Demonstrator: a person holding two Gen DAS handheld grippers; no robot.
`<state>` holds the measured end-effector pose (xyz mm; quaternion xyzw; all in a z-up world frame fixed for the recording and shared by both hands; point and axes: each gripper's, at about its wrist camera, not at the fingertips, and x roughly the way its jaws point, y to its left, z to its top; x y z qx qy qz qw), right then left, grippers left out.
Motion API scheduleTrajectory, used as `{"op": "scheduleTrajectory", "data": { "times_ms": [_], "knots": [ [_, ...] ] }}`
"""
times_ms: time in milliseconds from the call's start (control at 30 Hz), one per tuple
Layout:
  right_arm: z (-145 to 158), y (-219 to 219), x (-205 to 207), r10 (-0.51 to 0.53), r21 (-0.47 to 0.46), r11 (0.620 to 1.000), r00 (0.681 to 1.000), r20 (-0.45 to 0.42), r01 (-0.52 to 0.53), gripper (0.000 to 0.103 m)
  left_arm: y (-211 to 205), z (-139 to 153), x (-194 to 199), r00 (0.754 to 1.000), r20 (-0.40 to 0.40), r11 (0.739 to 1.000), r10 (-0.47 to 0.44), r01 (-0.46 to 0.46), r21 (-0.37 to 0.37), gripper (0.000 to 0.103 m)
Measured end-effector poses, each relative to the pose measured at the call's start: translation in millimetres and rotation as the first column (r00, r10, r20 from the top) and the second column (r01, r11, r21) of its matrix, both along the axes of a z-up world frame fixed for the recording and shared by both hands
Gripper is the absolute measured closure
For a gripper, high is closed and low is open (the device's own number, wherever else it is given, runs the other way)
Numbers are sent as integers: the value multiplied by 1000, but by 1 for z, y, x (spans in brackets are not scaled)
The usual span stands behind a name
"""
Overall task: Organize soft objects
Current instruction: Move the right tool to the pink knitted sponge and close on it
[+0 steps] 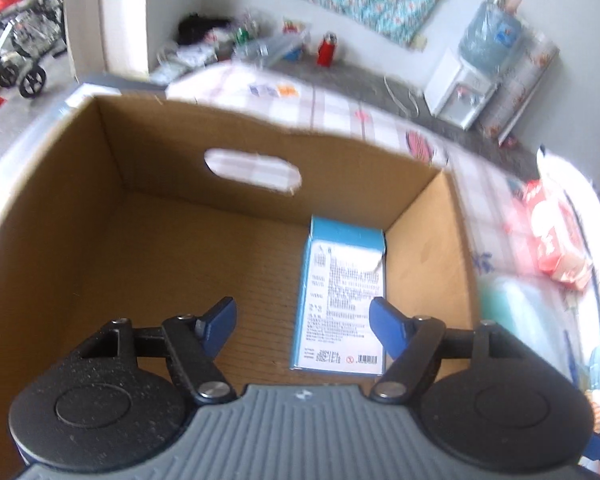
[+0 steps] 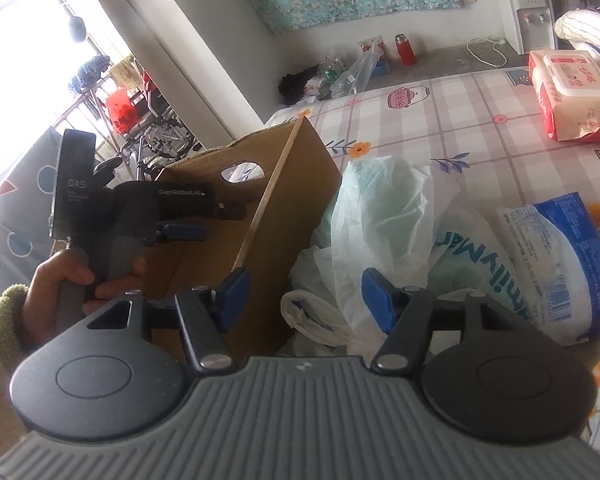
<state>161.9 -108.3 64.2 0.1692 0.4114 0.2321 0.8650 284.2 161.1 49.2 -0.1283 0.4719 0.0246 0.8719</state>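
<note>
A brown cardboard box [image 1: 80,240] stands open on the bed; it also shows in the right wrist view [image 2: 300,168]. A blue pack with a white printed label [image 1: 342,296] lies flat on its floor at the right. My left gripper [image 1: 302,320] hovers open and empty over the box, above the pack's near end; it shows from the side in the right wrist view [image 2: 184,232]. My right gripper [image 2: 304,292] is open and empty over a crumpled white plastic bag [image 2: 384,216] beside the box. A blue-and-white soft pack [image 2: 560,256] lies to its right.
A red-and-white wet wipes pack [image 2: 568,92] lies at the far right of the checked bedsheet [image 2: 460,120]; it also shows in the left wrist view [image 1: 556,236]. A folded towel [image 2: 588,32] lies behind it. A water dispenser [image 2: 528,12] and a red bottle [image 2: 405,49] stand on the floor.
</note>
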Motion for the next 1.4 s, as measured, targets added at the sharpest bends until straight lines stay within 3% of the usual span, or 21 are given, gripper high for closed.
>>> {"op": "scheduleTrajectory", "data": {
  "times_ms": [167, 300, 467, 567, 767, 900, 1033, 1100, 1200, 1400],
  "knots": [
    [16, -16, -15, -19, -16, 1000, 999, 47, 20, 40, -12, 45, -32, 991, 127, 999, -30, 25, 44, 22],
    [31, -39, -29, -51, -41, 998, 995, 90, 55, 39, -37, 74, -57, 968, 229, 994, -102, 94, 48, 18],
    [45, -78, -48, -117, -87, 988, 985, 129, 129, 39, -94, 90, -79, 937, 264, 973, -229, 220, 66, 17],
    [48, -105, -58, -161, -126, 976, 977, 139, 179, 39, -139, 88, -89, 910, 255, 944, -328, 322, 66, 17],
    [50, -171, -75, -270, -239, 924, 951, 148, 300, 39, -230, 70, -98, 834, 224, 862, -504, 504, 61, 17],
    [45, -218, -79, -339, -288, 888, 934, 116, 358, 40, -285, 47, -97, 793, 188, 813, -580, 577, 73, 20],
    [28, -252, -73, -389, -327, 863, 919, 61, 386, 48, -324, 23, -93, 767, 158, 778, -622, 628, 18, 36],
    [17, -265, -68, -408, -335, 857, 913, 26, 392, 51, -340, 11, -91, 758, 144, 765, -637, 644, -9, 52],
    [2, -277, -59, -422, -340, 855, 907, -16, 392, 55, -364, -6, -86, 739, 110, 740, -665, 672, -39, 68],
    [-22, -290, -45, -430, -315, 869, 897, -102, 381, 59, -394, -35, -77, 704, 36, 703, -709, 710, -47, 86]
  ]
}}
